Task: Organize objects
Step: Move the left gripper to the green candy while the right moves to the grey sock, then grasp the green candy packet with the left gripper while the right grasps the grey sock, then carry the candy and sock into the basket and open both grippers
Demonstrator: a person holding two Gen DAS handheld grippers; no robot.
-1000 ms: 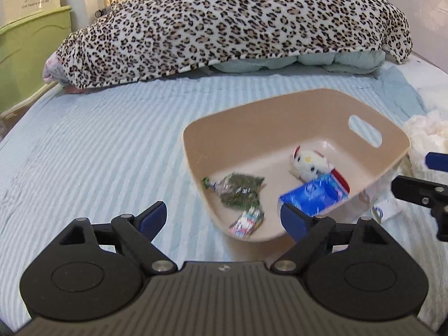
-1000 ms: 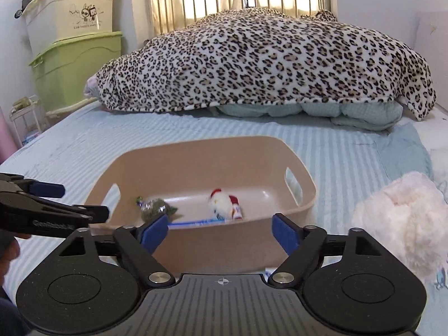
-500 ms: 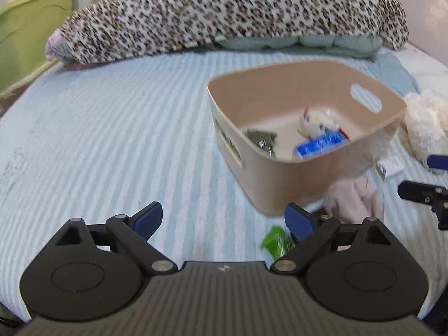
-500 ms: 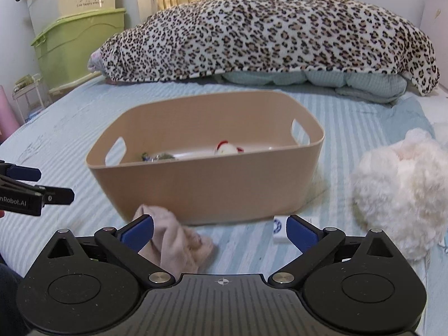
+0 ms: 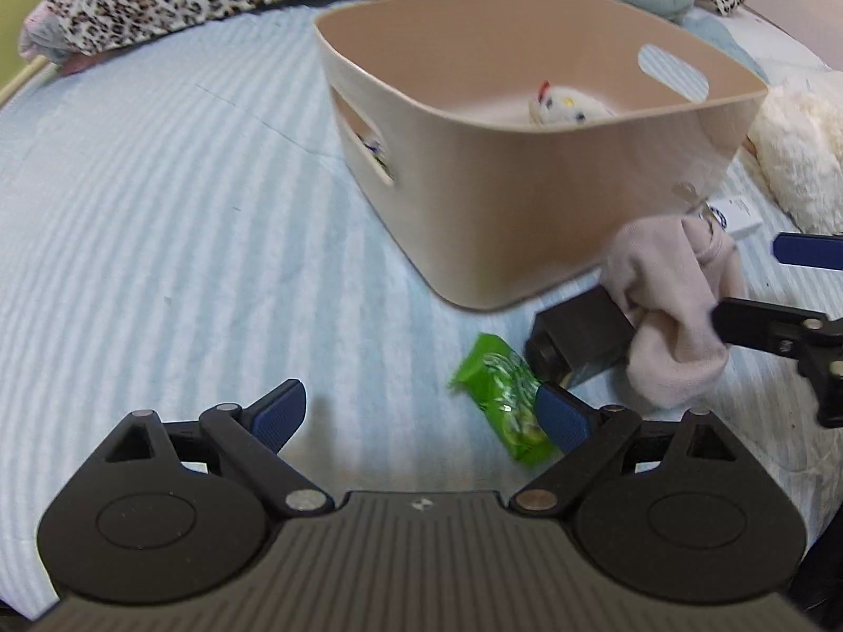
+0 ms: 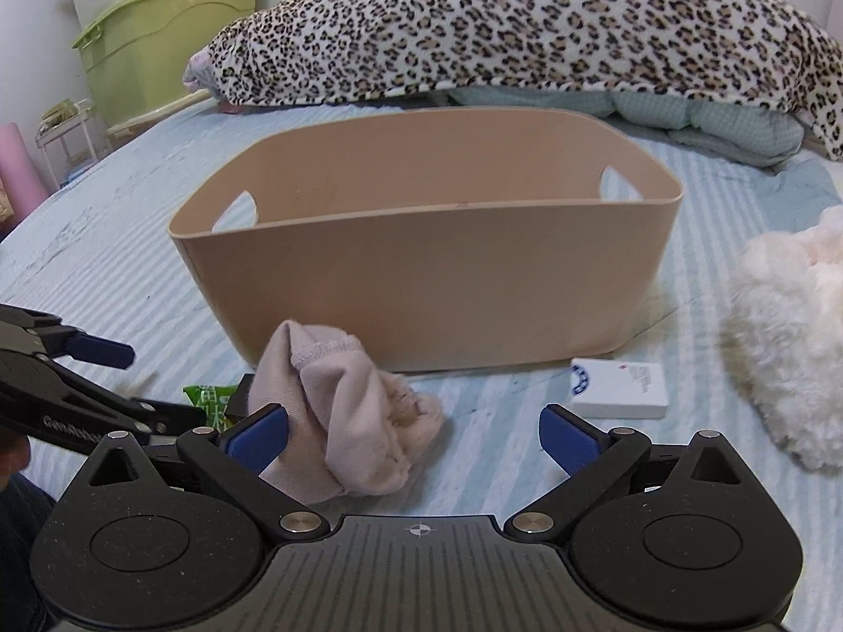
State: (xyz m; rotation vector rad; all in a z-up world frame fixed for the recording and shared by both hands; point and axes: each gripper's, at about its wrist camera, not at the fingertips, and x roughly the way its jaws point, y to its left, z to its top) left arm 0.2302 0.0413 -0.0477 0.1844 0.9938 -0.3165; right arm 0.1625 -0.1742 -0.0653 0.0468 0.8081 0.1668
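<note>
A bed covered in a pale blue striped sheet holds a beige plastic basket with cut-out handles at both ends. Inside the basket, seen from the left wrist view, a small white plush toy with red and coloured spots lies against the far side.

Just in front of the basket's near wall lie several loose things. A crumpled pale pink sock sits on the sheet, touching a small black box on its left. Left of the box lies a bright green snack packet. To the right of the sock, a small white card box with blue print lies flat near the basket's right corner. Farther right is a fluffy cream plush.

The left hand-held gripper hangs low over the sheet with its blue-tipped jaws spread wide and nothing between them; its right tip is just beside the green packet. The right hand-held gripper also has its jaws wide apart and empty, with the sock lying just beyond, toward its left finger.

At the far end of the bed lies a leopard-print blanket; a green storage bin stands at far left.
</note>
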